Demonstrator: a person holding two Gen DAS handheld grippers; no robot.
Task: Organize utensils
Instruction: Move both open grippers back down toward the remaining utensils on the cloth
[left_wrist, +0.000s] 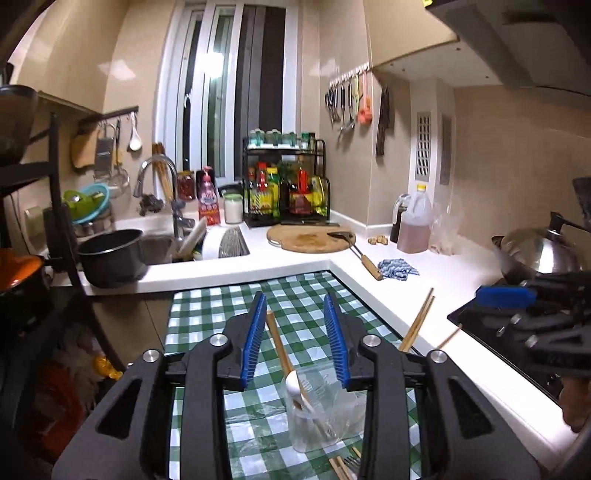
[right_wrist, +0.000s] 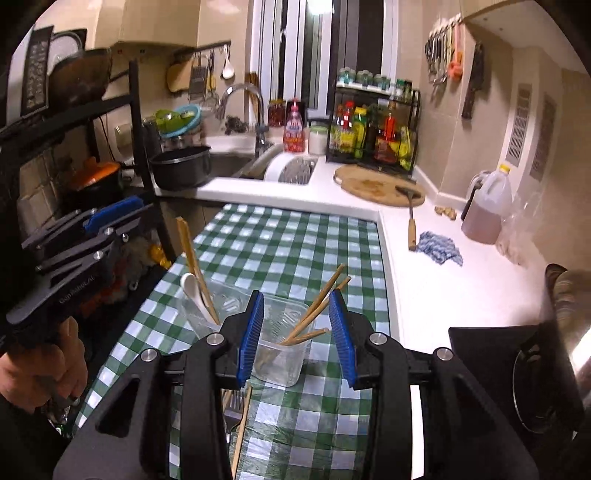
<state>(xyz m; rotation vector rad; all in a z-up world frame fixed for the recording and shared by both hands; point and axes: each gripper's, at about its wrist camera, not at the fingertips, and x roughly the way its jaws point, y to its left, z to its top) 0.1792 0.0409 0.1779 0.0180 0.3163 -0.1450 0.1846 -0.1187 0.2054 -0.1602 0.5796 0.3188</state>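
Two clear plastic cups stand on the green checked tablecloth (right_wrist: 288, 240). The left cup (left_wrist: 325, 417) holds a white spoon (left_wrist: 293, 386) and a wooden spatula (left_wrist: 279, 343); it also shows in the right wrist view (right_wrist: 210, 299). The right cup (right_wrist: 284, 347) holds several wooden chopsticks (right_wrist: 317, 306), also seen in the left wrist view (left_wrist: 417, 321). My left gripper (left_wrist: 299, 301) is open and empty above the left cup. My right gripper (right_wrist: 297, 295) is open and empty above the right cup. Loose chopsticks and a fork (right_wrist: 236, 410) lie on the cloth below it.
A white counter (left_wrist: 436, 295) runs along the right with a blue rag (left_wrist: 397, 269), a round cutting board (left_wrist: 310, 238), an oil jug (left_wrist: 415, 219) and a stove with a pan (left_wrist: 535, 254). A sink with a black pot (left_wrist: 110, 254) lies at the back left.
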